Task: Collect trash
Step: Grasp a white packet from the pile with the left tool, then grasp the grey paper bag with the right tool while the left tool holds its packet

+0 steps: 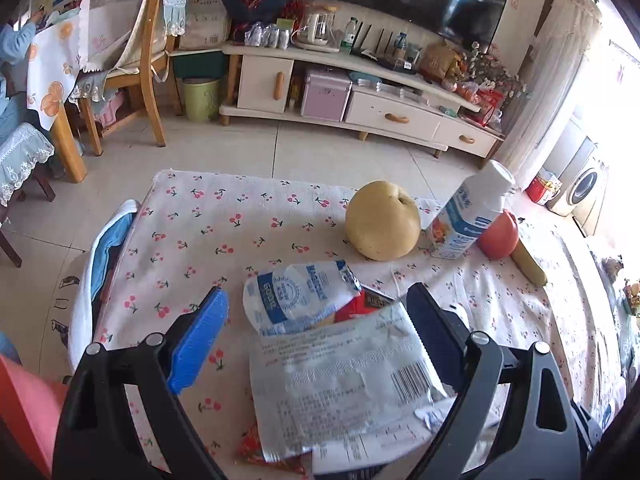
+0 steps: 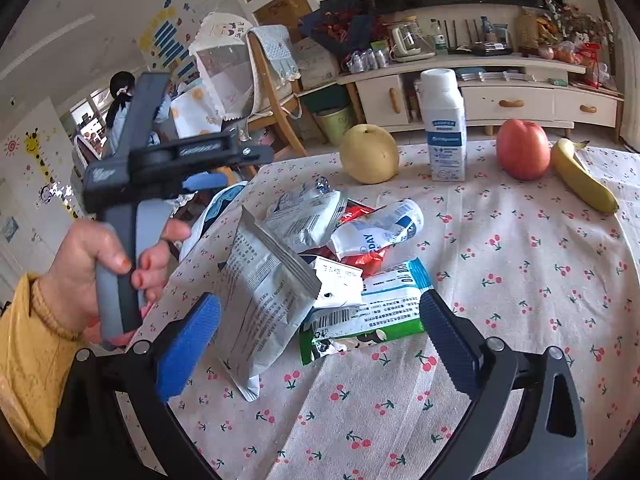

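Silver-grey foil wrapper [image 1: 340, 384] fills the gap between the fingers of the left hand-held gripper [image 1: 316, 340] in the left wrist view; fingers spread wide, blue pad [image 1: 200, 336] well off the wrapper's left edge, dark pad [image 1: 436, 340] at or over its right edge, contact unclear. Just ahead of the tips: crumpled white-and-blue pouch [image 1: 300, 296], w/ a red wrapper [image 1: 356, 308] tucked under it. Further ahead and to the right, a yellow pear [image 1: 382, 222], a white drink carton [image 1: 468, 216], a red apple [image 1: 498, 236] touching it, and a banana [image 1: 528, 264] end. All on a cherry-print counter [image 1: 200, 232].

Right wrist view: right hand-held gripper [image 2: 320, 344] also wide apart, gripping nothing. Btwn its fingers, the grey wrapper [image 2: 264, 296] stands tilted on edge nr the blue pad [image 2: 188, 344]; a green-and-white packet [image 2: 368, 316] lies flat beside it, its end nr the dark pad [image 2: 448, 340]. Ahead: white pouches [image 2: 376, 228], red scraps. Far ahead: pear [image 2: 370, 154], carton [image 2: 444, 128], apple [image 2: 523, 148], banana [image 2: 582, 176] in a row. Off to the left, a hand [image 2: 108, 268] in a yellow sleeve holds the other hand-held gripper [image 2: 168, 160] up beyond the counter [image 2: 520, 280] edge.
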Demonstrator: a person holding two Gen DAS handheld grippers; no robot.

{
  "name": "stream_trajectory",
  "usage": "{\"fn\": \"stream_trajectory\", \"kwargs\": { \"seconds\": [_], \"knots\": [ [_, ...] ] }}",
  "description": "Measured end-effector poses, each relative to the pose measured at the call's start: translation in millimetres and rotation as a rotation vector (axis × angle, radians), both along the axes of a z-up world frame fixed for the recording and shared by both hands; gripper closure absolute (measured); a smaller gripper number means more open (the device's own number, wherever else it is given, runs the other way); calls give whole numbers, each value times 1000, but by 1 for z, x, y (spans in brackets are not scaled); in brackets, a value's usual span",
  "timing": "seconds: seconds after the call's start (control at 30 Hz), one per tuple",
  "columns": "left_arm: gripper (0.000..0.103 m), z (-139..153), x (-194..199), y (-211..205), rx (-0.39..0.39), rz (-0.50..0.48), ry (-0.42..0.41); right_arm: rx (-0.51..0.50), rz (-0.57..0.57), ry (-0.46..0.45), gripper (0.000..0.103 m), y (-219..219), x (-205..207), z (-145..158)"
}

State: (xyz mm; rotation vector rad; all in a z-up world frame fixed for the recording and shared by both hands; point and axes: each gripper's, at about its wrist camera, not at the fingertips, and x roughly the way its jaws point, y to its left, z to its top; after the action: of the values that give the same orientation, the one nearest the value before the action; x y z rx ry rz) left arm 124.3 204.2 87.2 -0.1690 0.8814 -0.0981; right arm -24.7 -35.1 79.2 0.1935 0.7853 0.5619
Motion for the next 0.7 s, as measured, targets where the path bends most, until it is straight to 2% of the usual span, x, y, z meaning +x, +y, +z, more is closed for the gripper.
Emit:
{"fn": "stream_trajectory", "kwargs": {
  "seconds": [0.1,0.13,0.23,0.3,0.4,0.43,0.47,0.6,0.7],
  "knots": [
    [12,-7,39,0,43,33,37,-22,18,12,5,5,7,-7],
    [17,-12,50,1,66,52,64,-30,18,13,5,6,8,-8],
    [41,-35,79,2,152,102,168,-29,26,22,5,5,11,-10],
    [50,-50,88,1,201,107,217,-23,36,26,5,5,11,-10],
    [64,-67,84,-4,217,84,260,-36,52,24,5,8,8,-10],
    [71,-70,80,-7,211,73,266,-37,60,28,5,9,8,-11],
    [73,-70,75,-9,207,76,247,-37,63,33,5,10,8,-11],
    [76,-67,51,-10,152,78,261,-17,62,62,5,6,8,-12],
    [76,-65,22,-13,146,82,234,-9,49,91,5,-1,10,-13]
  ]
}}
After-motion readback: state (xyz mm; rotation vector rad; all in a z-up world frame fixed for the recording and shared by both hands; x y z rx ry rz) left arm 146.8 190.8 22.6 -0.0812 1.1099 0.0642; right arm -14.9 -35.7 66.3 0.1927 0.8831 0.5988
